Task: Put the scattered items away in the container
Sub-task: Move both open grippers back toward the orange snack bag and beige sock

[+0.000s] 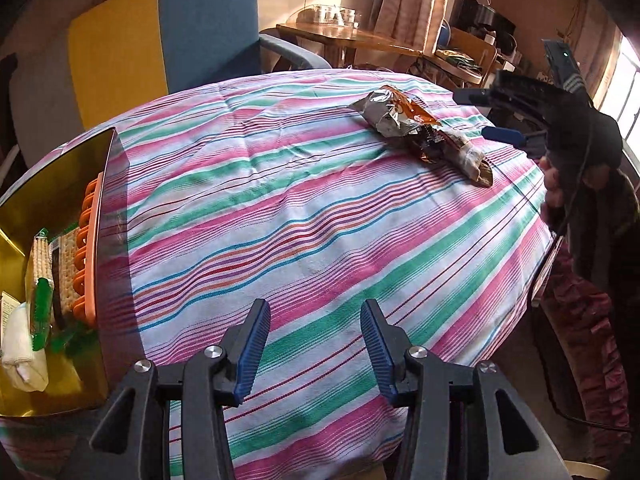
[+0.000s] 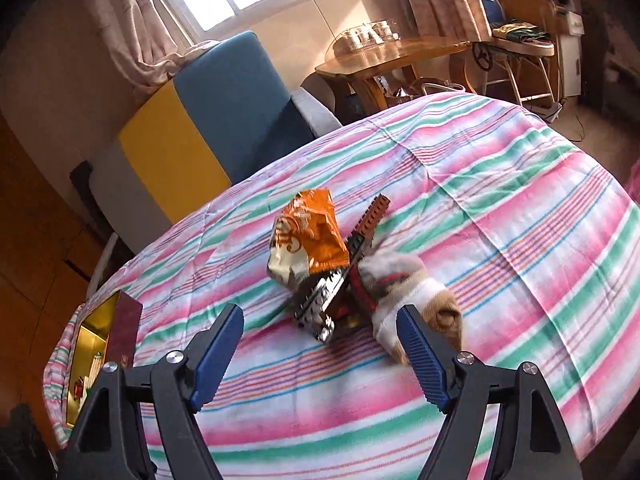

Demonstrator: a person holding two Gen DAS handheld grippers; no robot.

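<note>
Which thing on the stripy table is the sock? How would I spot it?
Find the striped tablecloth and the small pile of leftovers in its middle. The sock is the soft, rolled white bundle with a tan toe, at the pile's right end beside the shiny orange snack bag; it is the only cloth thing there.

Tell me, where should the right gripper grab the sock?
Probably at the tan toe end of the sock, coming from the near side. That end sticks out free toward the right gripper, whose jaws are open and empty. The sock's other end lies against the dark wrapper under the orange bag, so a pinch there could catch them too.
</note>
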